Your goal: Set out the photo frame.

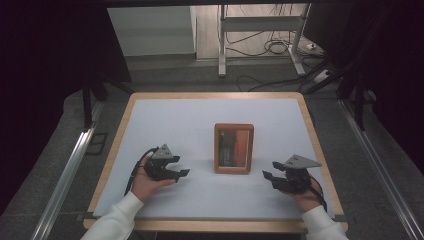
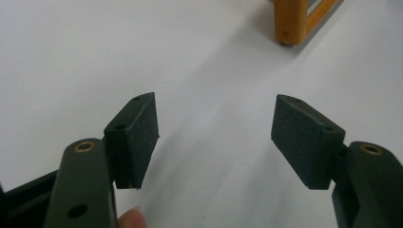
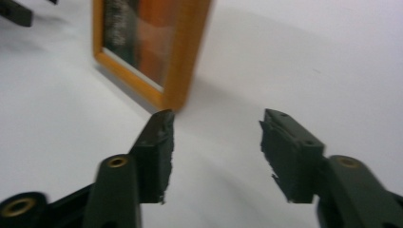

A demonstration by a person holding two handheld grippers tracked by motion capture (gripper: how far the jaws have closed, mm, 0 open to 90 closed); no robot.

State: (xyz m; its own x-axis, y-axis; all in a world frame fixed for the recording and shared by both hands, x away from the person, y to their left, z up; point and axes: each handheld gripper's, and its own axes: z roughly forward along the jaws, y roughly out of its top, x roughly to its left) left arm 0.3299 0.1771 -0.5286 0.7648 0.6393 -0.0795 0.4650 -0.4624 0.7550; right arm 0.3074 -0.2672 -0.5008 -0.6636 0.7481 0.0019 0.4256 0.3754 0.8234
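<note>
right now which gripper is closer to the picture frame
The right gripper: its jaw tips sit nearer the wooden frame than the left gripper does.

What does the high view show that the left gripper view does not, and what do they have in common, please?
High view alone: the whole wooden picture frame standing between both hands, the right gripper, the sleeves, and the floor beyond the table. Left gripper view alone: the left gripper's textured pads close up, spread with nothing between them, plus a fingertip at the bottom edge. Both: the white tabletop, a frame corner, the left gripper.
</note>
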